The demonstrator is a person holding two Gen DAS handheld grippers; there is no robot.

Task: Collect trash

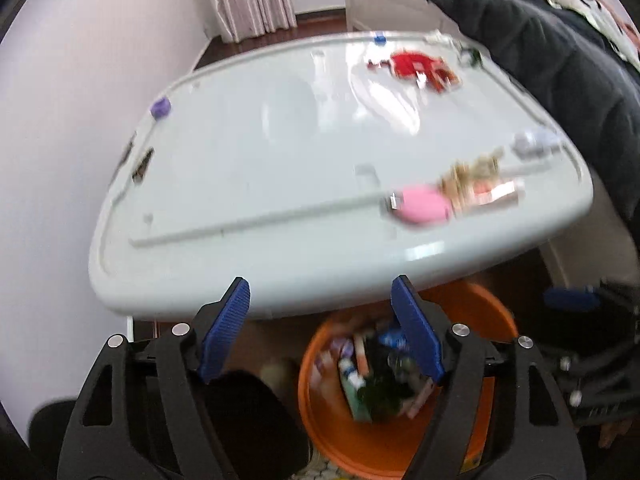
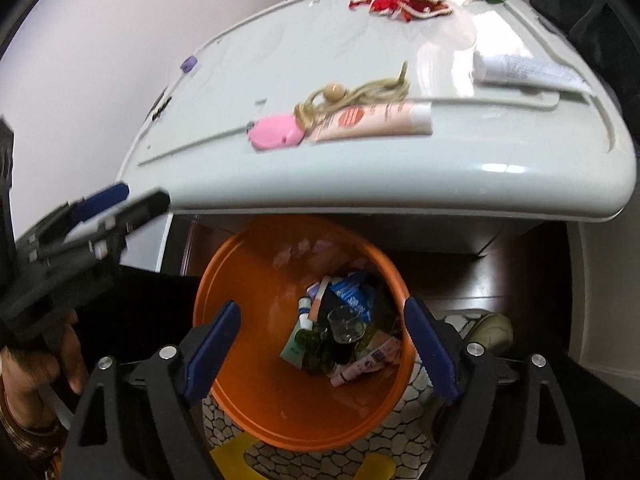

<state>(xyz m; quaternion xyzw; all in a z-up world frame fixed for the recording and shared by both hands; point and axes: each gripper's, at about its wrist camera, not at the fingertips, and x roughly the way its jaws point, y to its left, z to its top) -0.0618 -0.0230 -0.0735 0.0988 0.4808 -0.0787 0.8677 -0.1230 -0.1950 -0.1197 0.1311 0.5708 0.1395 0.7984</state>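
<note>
An orange bin (image 2: 280, 412) stands on the floor below the white table's front edge (image 2: 400, 184), holding several tubes, packets and a clear glass (image 2: 345, 322). My right gripper (image 2: 320, 336) is open and empty right above the bin. My left gripper (image 1: 322, 320) is open and empty, at the table's front edge left of the bin (image 1: 344, 436); it also shows at the left of the right wrist view (image 2: 120, 202). On the table lie a pink compact (image 2: 276, 133), a peach tube (image 2: 376, 119), a blond hair tie (image 2: 352, 94), a white tube (image 2: 524, 70) and a red item (image 2: 400, 2).
A purple cap (image 2: 188, 64) and small dark items (image 1: 142, 164) sit near the table's left edge. A dark jacket (image 1: 540, 48) hangs at the right. A wall is on the left. A shoe (image 2: 492, 330) lies on the patterned mat right of the bin.
</note>
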